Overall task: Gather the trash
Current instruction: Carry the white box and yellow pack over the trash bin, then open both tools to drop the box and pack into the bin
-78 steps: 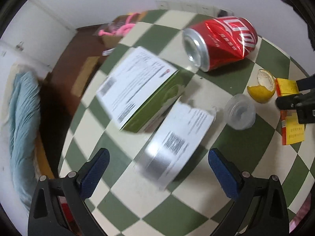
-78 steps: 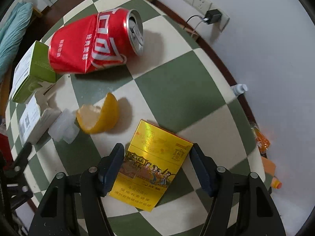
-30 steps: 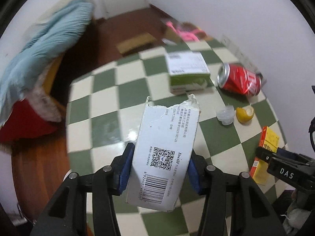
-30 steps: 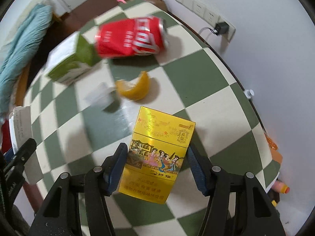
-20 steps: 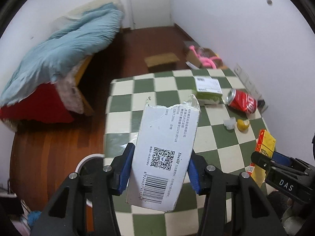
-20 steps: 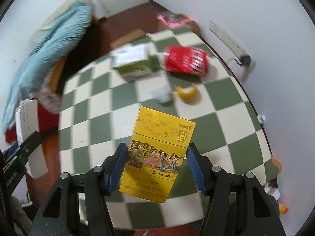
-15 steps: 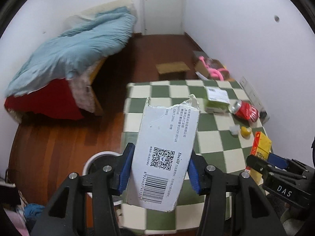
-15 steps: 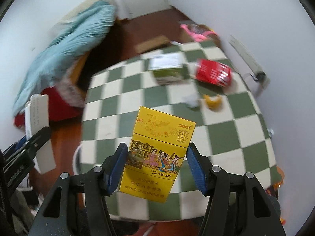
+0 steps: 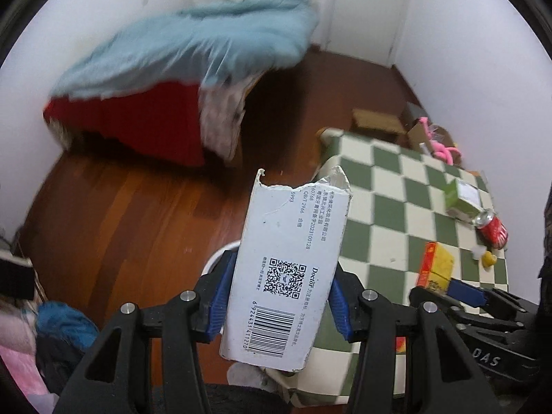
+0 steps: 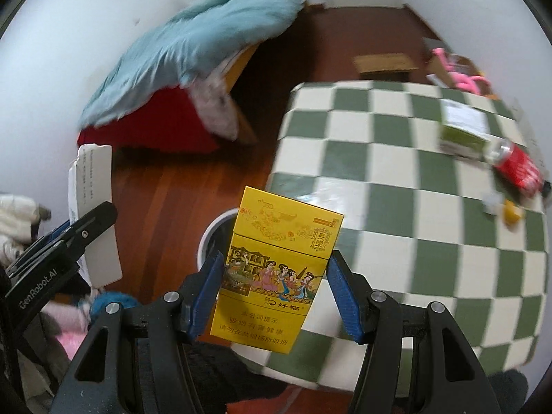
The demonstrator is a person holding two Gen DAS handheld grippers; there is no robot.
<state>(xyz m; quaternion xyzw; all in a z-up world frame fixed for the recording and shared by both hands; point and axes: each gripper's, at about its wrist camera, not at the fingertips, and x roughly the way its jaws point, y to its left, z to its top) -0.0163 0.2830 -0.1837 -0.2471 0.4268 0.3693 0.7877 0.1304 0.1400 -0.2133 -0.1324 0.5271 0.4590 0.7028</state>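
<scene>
Left wrist view shows your left gripper clamped on the torn white carton, its blue pads pressing both long sides and the ragged end pointing away from you. Just past the carton's lower edge, partly hidden by it, sits the rim of a white bin on the wooden floor. Off to your right lies the checkered table, carrying a green box, a red can and a bit of yellow peel.

Your right gripper is grasping the yellow cigarette pack upright between its pads. Directly beyond that pack, the same white bin shows on the floor, beside the table's near edge. At far left in the right wrist view, your left gripper appears with the white carton in it.
</scene>
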